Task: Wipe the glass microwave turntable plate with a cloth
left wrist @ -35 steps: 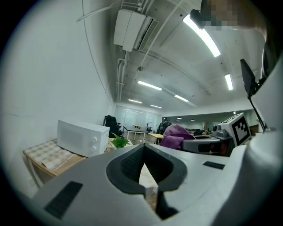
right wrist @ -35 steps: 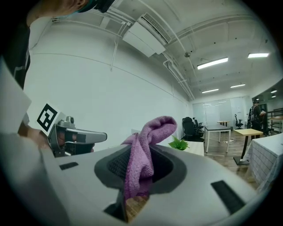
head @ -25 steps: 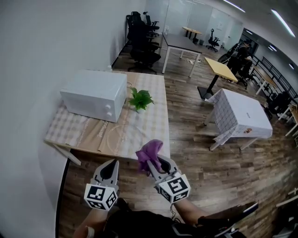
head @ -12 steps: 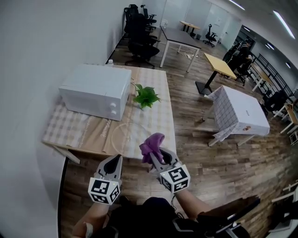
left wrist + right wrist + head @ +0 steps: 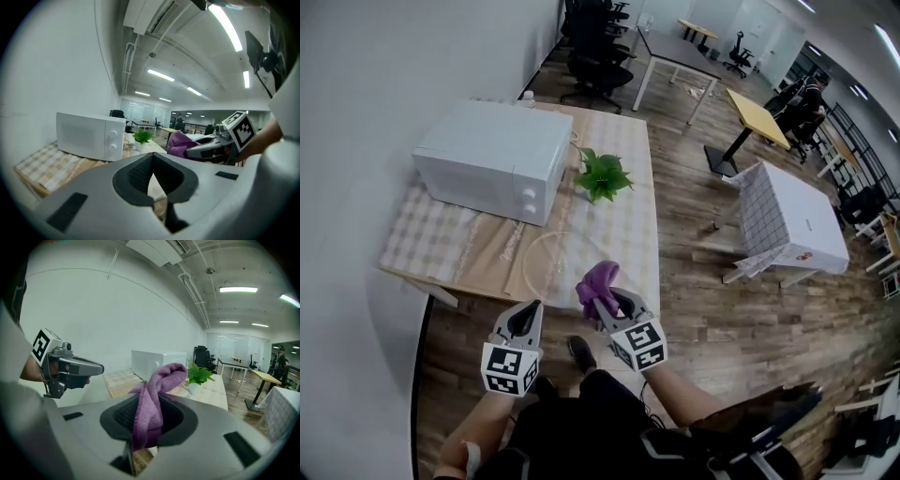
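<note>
My right gripper (image 5: 605,303) pinches a bunched purple cloth (image 5: 597,281) that stands above its jaws; left gripper (image 5: 528,311) pressed together, empty; clear round plate (image 5: 551,267) flat on the table (image 5: 441,251).

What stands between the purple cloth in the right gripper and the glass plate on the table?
Nothing visible does. The purple cloth in the right gripper is by the near edge of the table, and the glass plate lies close to that edge. The microwave and plant stand beyond the plate.

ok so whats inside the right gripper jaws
A purple cloth is pinched in the right gripper, bunching out above it. The cloth's lower end is covered by the jaws.
</note>
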### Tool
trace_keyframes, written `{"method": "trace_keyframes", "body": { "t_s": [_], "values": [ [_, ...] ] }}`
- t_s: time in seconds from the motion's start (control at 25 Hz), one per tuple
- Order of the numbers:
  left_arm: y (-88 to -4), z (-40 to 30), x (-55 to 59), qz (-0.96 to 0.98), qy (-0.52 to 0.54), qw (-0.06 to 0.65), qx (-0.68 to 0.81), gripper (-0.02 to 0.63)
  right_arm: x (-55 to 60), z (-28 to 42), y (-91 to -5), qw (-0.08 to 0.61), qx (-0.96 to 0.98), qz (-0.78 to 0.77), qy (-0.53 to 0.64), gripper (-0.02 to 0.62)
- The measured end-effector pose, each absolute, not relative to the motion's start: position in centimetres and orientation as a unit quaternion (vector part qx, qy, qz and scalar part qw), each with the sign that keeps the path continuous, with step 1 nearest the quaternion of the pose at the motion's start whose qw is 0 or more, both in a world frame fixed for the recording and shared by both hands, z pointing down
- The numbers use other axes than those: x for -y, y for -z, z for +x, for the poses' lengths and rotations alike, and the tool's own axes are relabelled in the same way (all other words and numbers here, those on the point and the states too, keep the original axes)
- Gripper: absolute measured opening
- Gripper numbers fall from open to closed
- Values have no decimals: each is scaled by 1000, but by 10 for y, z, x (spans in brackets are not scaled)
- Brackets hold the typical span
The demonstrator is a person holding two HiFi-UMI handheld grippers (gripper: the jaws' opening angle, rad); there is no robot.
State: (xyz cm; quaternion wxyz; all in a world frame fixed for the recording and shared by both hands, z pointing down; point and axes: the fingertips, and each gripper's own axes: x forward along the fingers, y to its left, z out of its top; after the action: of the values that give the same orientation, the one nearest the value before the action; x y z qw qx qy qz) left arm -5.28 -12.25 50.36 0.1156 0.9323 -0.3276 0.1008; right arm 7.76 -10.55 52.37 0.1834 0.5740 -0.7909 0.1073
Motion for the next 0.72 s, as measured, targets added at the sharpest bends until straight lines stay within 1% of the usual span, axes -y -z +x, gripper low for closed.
{"method": "trace_keyframes", "body": {
  "t_s": [0.32,0.52,0.72],
  "values": [
    [-554,-42,152,911,-149,146,357,8,137,90,-582,230,807,524,-143,95],
    [-592,-36,164,888,-175,195,379,8,152,93,-622,255,811,497,-176,95],
    [-628,-29,165,871,-216,216,386,8,151,85,-667,292,817,455,-201,95]
  ]
}}
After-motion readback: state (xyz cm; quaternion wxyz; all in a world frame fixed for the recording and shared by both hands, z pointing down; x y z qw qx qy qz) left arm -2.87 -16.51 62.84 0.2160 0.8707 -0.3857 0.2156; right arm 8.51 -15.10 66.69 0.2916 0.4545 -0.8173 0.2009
